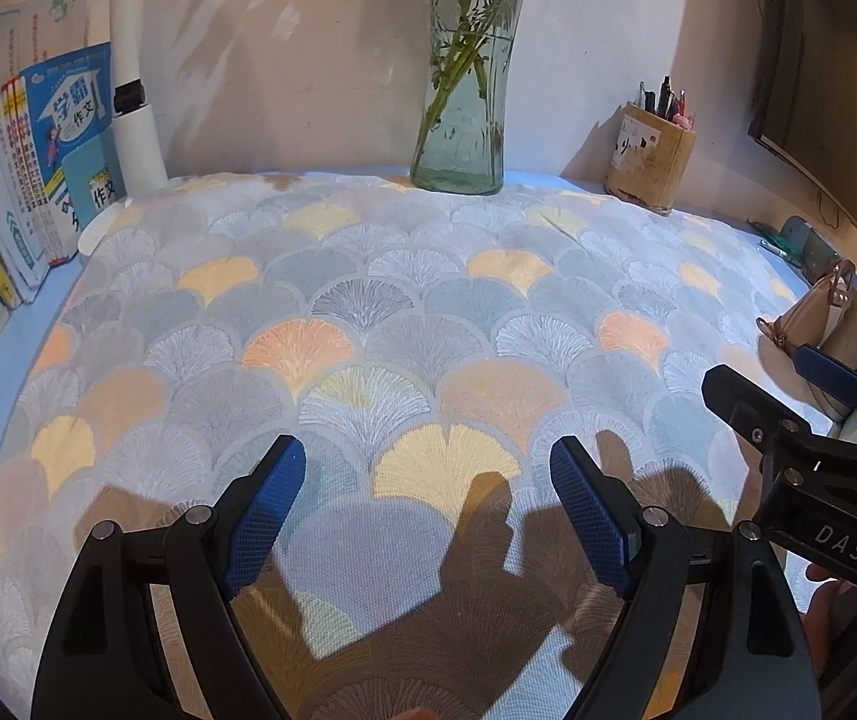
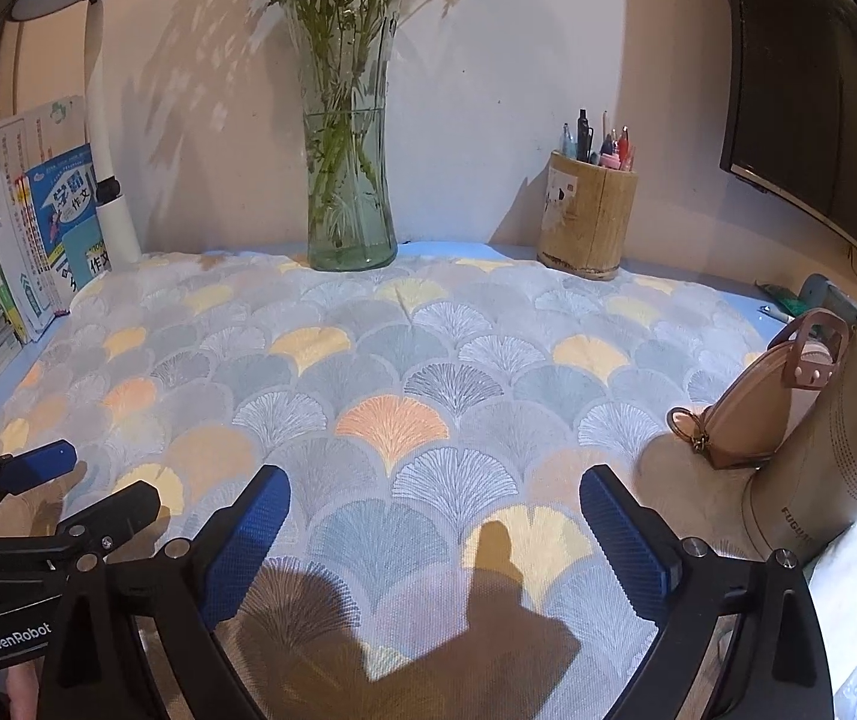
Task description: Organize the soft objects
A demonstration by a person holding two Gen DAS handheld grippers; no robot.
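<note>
A patterned cloth (image 1: 404,324) with grey, yellow and orange fan shapes lies spread flat over the blue desk; it also fills the right wrist view (image 2: 392,396). My left gripper (image 1: 428,468) is open and empty, hovering above the cloth's near part. My right gripper (image 2: 434,498) is open and empty too, just right of the left one. The right gripper shows in the left wrist view (image 1: 788,390), and the left gripper shows at the left edge of the right wrist view (image 2: 92,480).
A glass vase with green stems (image 2: 350,180) stands at the back on the cloth's far edge. A wooden pen holder (image 2: 587,216) is back right. Books (image 1: 38,168) and a white lamp (image 1: 134,138) stand at the left. A tan purse (image 2: 770,396) and a monitor (image 2: 812,72) are right.
</note>
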